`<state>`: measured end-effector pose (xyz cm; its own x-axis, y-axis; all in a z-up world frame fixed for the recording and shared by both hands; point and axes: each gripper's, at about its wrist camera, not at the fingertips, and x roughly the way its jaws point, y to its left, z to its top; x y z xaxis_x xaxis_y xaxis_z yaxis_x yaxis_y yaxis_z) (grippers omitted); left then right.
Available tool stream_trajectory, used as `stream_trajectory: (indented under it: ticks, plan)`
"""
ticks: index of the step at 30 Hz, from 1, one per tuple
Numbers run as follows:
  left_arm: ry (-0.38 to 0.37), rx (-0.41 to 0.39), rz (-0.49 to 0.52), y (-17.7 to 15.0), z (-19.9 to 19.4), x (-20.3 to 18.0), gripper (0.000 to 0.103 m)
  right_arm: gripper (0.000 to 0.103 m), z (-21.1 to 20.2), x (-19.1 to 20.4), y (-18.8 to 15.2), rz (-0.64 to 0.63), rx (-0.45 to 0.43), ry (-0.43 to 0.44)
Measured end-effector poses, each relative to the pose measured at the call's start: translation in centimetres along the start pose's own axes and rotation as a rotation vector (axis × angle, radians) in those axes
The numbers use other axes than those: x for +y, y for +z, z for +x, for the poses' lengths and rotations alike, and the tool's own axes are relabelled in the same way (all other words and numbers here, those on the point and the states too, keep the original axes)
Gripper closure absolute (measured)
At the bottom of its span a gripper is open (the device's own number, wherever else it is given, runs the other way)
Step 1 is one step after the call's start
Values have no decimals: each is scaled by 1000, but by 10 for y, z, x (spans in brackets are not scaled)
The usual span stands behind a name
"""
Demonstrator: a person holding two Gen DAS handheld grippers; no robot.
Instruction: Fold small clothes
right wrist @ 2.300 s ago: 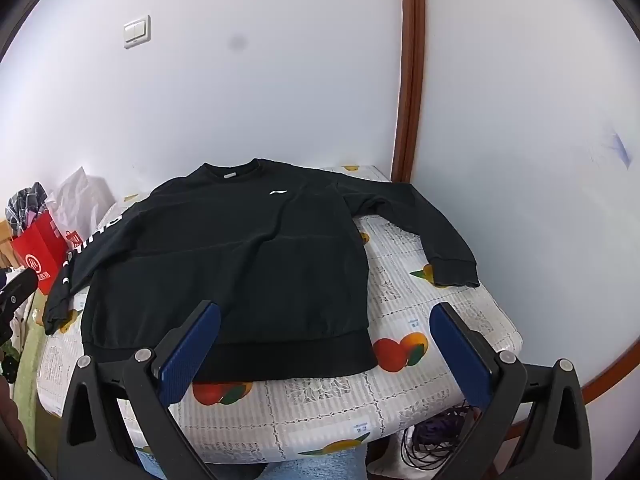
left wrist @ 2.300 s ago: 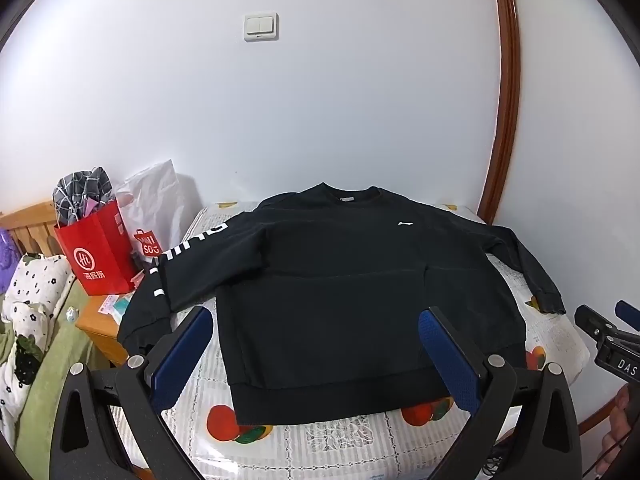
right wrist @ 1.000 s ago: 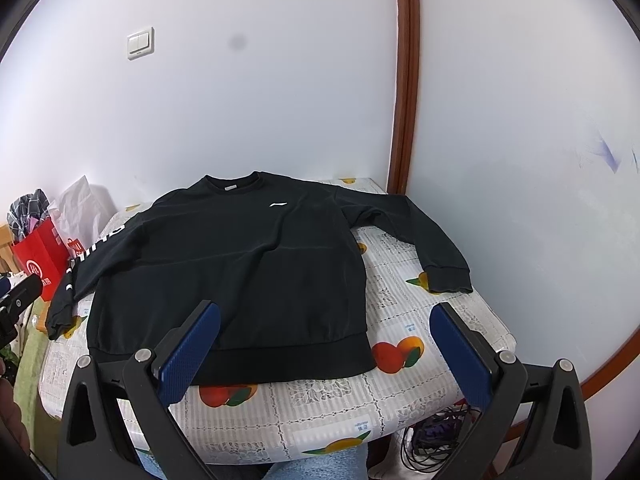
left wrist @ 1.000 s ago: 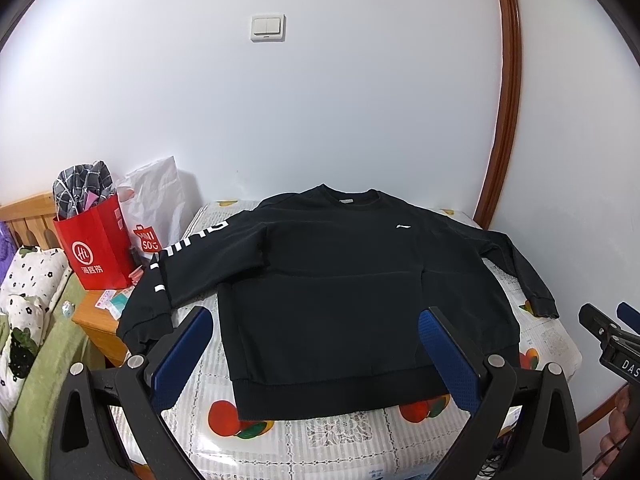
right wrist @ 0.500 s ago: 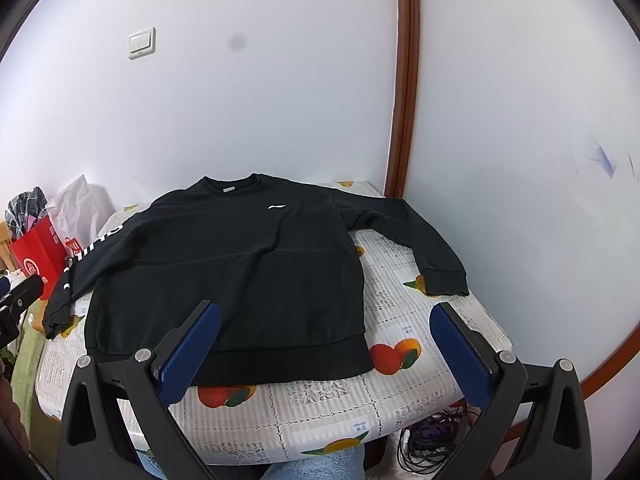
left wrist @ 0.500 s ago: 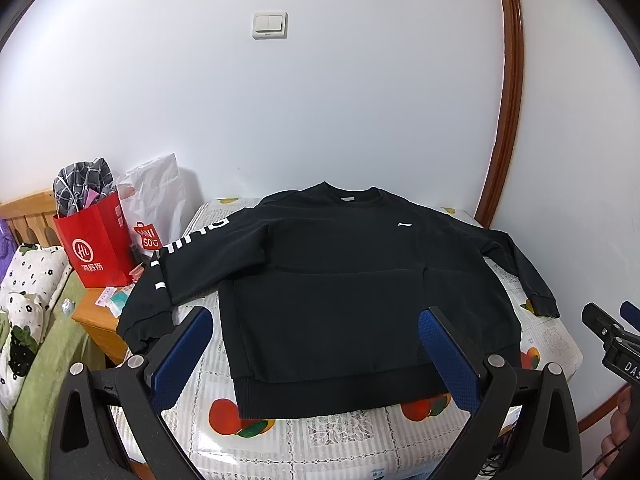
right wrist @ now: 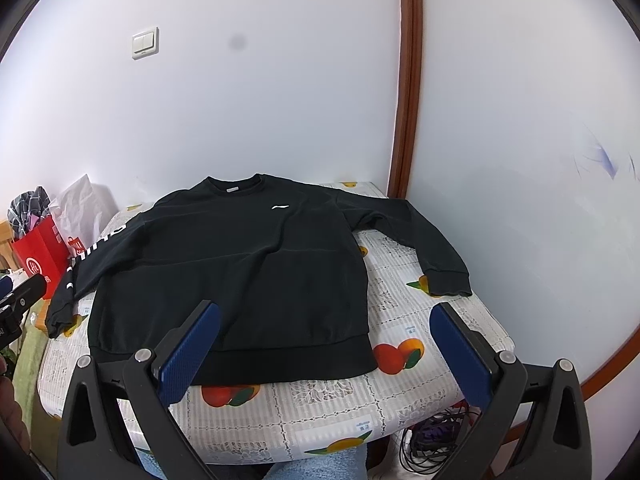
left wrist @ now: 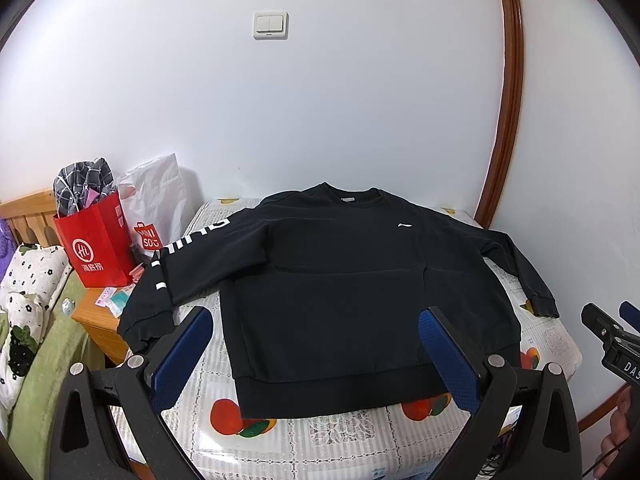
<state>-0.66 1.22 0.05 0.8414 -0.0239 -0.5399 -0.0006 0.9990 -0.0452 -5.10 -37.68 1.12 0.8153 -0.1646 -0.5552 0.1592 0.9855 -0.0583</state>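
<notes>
A black long-sleeved sweatshirt (left wrist: 344, 280) lies flat, front up, on a small table covered with a fruit-print cloth (left wrist: 304, 436). It also shows in the right wrist view (right wrist: 240, 280). Its left sleeve with white lettering (left wrist: 180, 264) hangs over the table's left edge. Its right sleeve (right wrist: 424, 248) lies spread on the cloth. My left gripper (left wrist: 316, 344) is open and empty, held in front of the hem. My right gripper (right wrist: 324, 340) is open and empty, held over the front right corner.
A red paper bag (left wrist: 96, 244) and a white plastic bag (left wrist: 156, 200) stand on a wooden nightstand (left wrist: 100, 316) at the left. A bed with green and floral covers (left wrist: 28, 320) lies far left. White walls and a brown door frame (right wrist: 408, 80) stand behind. Cables (right wrist: 432, 436) lie under the table.
Both grippers have drifted slightly, so the sweatshirt and table sit a little differently in each view. The sweatshirt has not moved and both grippers stay open.
</notes>
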Motion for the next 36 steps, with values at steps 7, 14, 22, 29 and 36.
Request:
stream_trajectory:
  ticks: [7,14,22,29,36]
  plan:
    - [0,-5,0,-2,-1,1,0,0,-1,1,0,4,-1,-2]
    - [9,-10,4,1,-1,2,0,0,0,1,0,-1,0,-4]
    - [3,-7,11,9,8,2,0,0,7,9,8,-7,11,-4]
    - [14,12,9,19,28,9,0,0,25,20,14,-32,33,11]
    - [26,67,-13,22,69,28,0,0,62,35,18,-53,72,29]
